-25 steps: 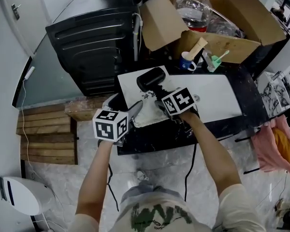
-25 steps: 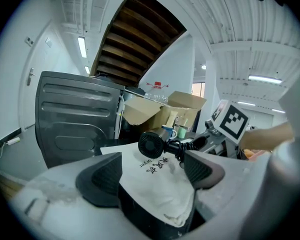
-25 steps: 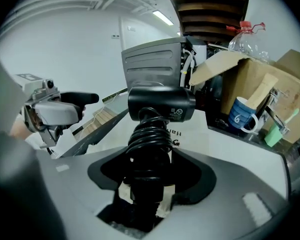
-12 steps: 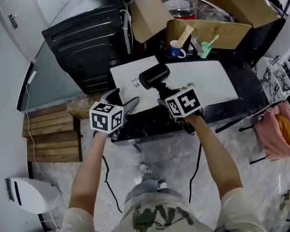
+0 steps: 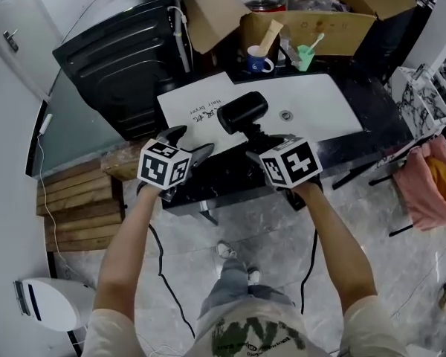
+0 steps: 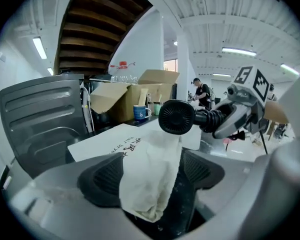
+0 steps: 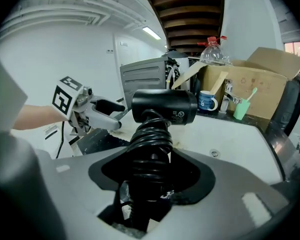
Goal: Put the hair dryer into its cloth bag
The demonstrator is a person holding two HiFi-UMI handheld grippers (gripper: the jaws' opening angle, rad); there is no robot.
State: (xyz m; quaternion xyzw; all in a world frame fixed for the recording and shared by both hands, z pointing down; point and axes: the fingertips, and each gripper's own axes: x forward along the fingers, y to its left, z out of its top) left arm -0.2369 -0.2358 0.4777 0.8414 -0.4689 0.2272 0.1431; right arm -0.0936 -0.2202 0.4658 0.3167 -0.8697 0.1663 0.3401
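Black tabletop [image 5: 375, 121], hair dryer [image 6: 176, 116] grille, left gripper view

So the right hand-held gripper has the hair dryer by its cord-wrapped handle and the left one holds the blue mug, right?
No. The left hand-held gripper is shut on the white cloth bag, not the blue mug, which stands back by the cardboard box; the left gripper view shows this. The right hand-held gripper does hold the hair dryer by its cord-wrapped handle.
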